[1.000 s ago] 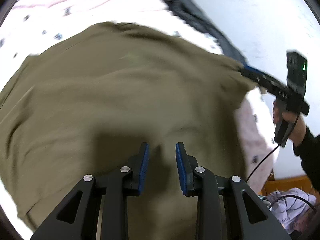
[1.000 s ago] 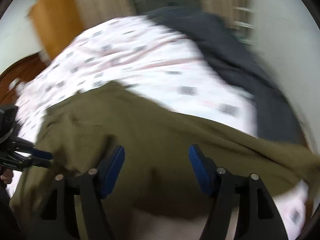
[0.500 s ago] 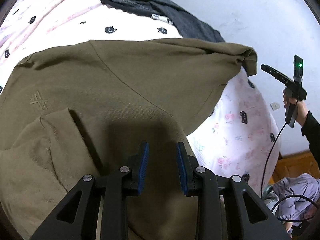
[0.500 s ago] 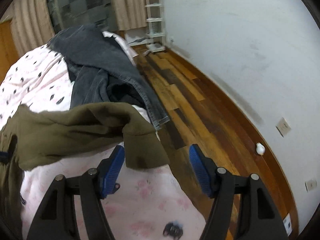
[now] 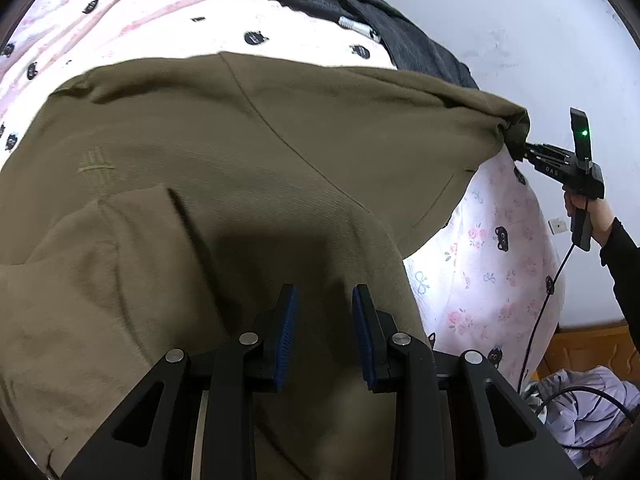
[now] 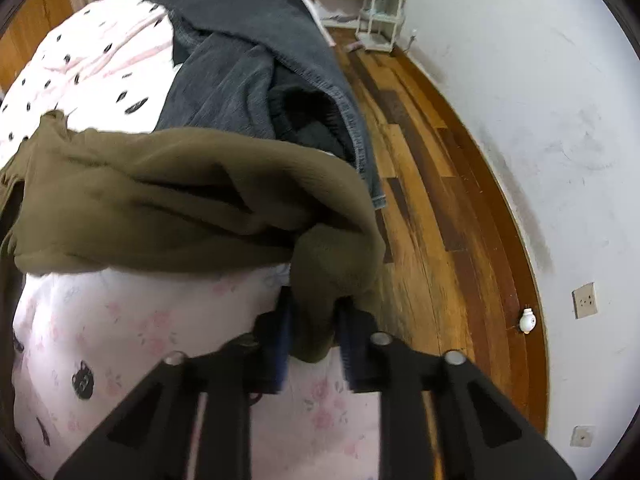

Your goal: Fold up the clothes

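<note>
Ribbed olive sweatshirt cuff (image 6: 320, 276) bunches between closing right claw (image 6: 312, 320).

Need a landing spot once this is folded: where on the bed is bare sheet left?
Bare sheet lies beyond the olive sweatshirt, left of the dark jeans. Another bare patch runs along the near bed edge below the sleeve. The far right corner is crowded by jeans, and the middle by the sweatshirt.
</note>
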Demonstrator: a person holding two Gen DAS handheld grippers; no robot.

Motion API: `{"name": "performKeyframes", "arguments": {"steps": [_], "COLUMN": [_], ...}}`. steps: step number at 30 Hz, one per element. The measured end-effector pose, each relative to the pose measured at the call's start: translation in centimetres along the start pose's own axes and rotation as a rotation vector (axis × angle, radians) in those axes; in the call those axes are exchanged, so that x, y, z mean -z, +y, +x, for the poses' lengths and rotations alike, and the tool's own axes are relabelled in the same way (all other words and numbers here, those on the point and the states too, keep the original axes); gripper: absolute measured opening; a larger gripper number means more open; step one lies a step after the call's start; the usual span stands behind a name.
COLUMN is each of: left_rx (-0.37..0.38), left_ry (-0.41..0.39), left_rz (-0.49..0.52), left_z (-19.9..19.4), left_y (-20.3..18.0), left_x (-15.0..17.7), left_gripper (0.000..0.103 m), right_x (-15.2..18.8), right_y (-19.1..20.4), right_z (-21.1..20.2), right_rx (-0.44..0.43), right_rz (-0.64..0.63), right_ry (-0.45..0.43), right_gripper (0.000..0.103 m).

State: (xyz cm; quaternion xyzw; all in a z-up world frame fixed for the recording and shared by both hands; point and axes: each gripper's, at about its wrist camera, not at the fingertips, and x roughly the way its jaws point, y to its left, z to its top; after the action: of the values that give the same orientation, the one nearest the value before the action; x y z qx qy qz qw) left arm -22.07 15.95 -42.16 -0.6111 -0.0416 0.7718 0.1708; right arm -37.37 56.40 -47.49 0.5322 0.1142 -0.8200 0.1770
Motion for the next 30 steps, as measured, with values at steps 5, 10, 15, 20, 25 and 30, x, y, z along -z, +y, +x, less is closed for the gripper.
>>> {"name": "performKeyframes", "arguments": {"steps": [5,10,15,20,25,30], "left_rx": [0.043,0.077,0.080,0.054,0.000,-0.035], "left_ry": [-0.012,-0.093,-0.155,-0.210,-0.251,-0.268], "left_rz": [-0.046,-0.081,-0.097,-0.170,-0.268,-0.397], "left_z": [-2.0,-5.4,-9.6,-13.8,-17.0,-18.6], "left_y": [2.0,3.6,5.8,10.8,17.1,24.1], "left_x": [0.9,2.8,5.8,9.9,14.6,19.1], "left_gripper": [0.026,0.026,0.026,0.026,0.026,0.026], "right_x": [-0.6,-2.6,-6.3,-10.6,-15.6,-19.4], "right_y": [1.8,7.2,14.4,21.7,33.4,46.4], "right_z": [-6.2,-13.2,-18.3,-20.9,-21.1,-18.1], "right_rx": [-0.179,-0.337,-0.474,-0.666,-0.848,-0.910], "right_rz": [-0.013,-0.070,-0.064,0.020,0.018,-0.027], "right_ry": [-0.010,-0.010,-0.024,-0.072,-0.100,-0.068], "right_gripper": [0.017,0.016,0.016,0.016,0.016,0.016]}}
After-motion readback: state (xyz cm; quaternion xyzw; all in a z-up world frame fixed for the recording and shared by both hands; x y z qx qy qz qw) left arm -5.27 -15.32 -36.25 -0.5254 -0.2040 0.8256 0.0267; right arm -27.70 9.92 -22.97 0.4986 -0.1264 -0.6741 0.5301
